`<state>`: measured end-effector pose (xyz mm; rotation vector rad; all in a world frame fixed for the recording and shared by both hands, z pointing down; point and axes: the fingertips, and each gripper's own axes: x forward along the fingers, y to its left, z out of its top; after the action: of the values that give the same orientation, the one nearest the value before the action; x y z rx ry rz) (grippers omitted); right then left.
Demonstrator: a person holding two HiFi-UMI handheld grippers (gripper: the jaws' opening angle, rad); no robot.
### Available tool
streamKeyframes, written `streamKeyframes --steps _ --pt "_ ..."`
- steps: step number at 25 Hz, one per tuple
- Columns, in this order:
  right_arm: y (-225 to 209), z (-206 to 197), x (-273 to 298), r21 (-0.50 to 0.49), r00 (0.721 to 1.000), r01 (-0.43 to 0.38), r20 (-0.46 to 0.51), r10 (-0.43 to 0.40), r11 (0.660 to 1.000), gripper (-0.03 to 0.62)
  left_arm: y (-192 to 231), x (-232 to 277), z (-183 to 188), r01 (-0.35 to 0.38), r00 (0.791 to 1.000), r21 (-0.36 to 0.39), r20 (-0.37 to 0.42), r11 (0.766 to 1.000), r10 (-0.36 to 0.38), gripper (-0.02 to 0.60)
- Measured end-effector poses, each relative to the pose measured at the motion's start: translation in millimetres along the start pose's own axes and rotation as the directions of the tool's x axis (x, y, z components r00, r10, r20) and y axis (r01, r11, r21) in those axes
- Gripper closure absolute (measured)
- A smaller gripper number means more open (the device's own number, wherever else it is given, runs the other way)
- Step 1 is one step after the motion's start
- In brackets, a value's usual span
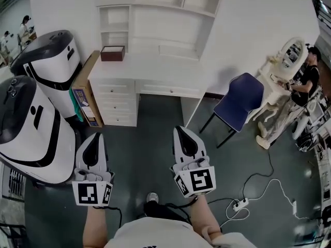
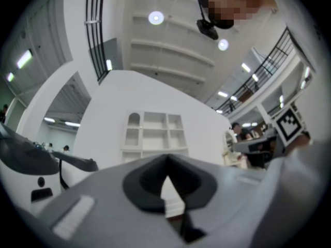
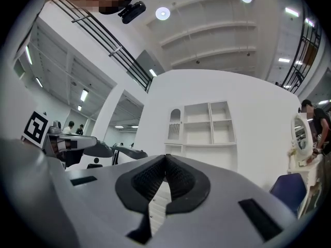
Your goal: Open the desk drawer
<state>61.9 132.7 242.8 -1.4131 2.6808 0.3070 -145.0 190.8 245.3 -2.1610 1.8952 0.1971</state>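
Each gripper view shows its own jaws pressed together on nothing: left claw (image 2: 166,158), right claw (image 3: 165,156). Only the head view shows the drawers (image 1: 168,90), shut under the surface's (image 1: 155,66) front edge well beyond both claws, and a brown box (image 1: 112,52) at its back left corner.

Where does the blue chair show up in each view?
Head view: blue chair right of centre, on the floor just right of the desk.
Left gripper view: not in it.
Right gripper view: blue chair at the lower right edge, partly cut off by the gripper body.
Shared landmark: the white shelf unit above the desk, seen in all three.
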Motion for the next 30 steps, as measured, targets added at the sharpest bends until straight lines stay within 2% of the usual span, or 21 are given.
streamKeyframes --steps 9,19,30 --pt "-74 -34 61 -0.011 1.0 -0.008 -0.021 0.008 1.0 0.592 -12 90 -27 -0.018 1.0 0.012 -0.011 1.0 0.018 0.574" --pt "-105 -61 108 0.001 0.999 0.024 -0.031 -0.024 1.0 0.592 -4 150 -61 0.005 0.999 0.006 -0.036 1.0 -0.005 0.572" --pt "-132 -74 222 -0.004 0.993 0.114 -0.016 -0.114 0.993 0.592 59 263 -89 0.073 0.997 -0.02 0.01 0.997 -0.073 0.572"
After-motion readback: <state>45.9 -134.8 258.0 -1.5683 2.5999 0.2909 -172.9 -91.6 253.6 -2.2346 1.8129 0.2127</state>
